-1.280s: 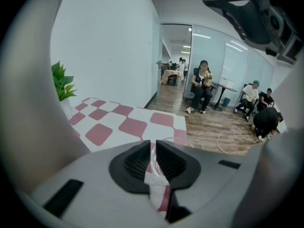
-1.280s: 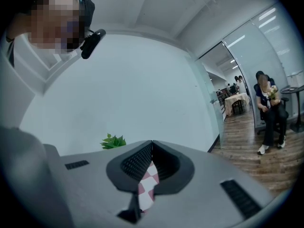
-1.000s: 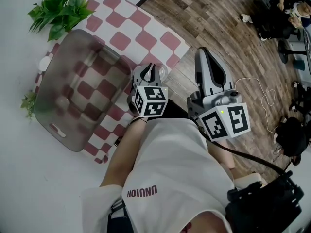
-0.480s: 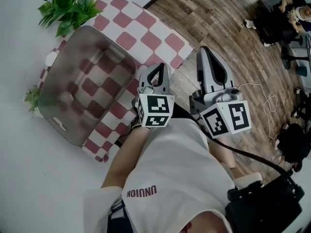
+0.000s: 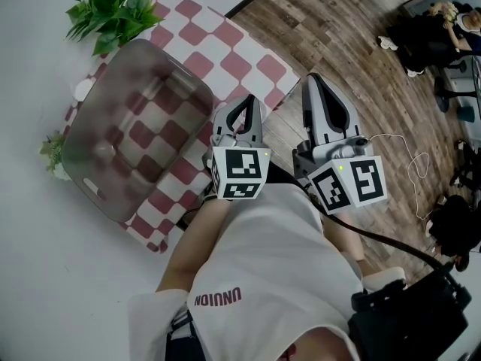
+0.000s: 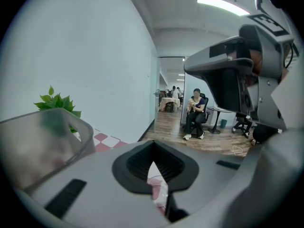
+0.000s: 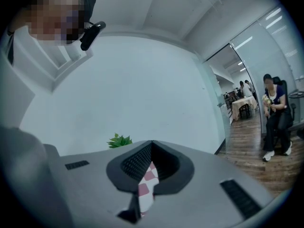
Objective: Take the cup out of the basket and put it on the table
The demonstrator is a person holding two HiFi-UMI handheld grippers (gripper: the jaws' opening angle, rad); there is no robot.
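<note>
The grey see-through basket [image 5: 105,201] lies on the red-and-white checked cloth [image 5: 240,59]; nothing inside it stands out in the head view. My left gripper [image 5: 246,101] hangs shut over the cloth's right edge, just right of the basket. No cup can be made out in the head view. In the left gripper view the basket's wall [image 6: 42,141] stands at the left, and a pale, pinkish patch [image 6: 157,189] shows through the slit below the closed jaws. My right gripper [image 5: 319,79] is shut over the wooden floor, holding nothing.
A leafy green plant [image 5: 113,13] stands behind the basket, and a smaller sprig [image 5: 51,153] is at its left. The white table [image 5: 45,277] stretches left and forward. Wooden floor [image 5: 361,43] lies right, with seated people [image 6: 194,113] far off.
A second ago my left gripper sat lower with its jaws apart beside a clear cup at the cloth's edge. It has since risen and shut. The right gripper barely moved.
</note>
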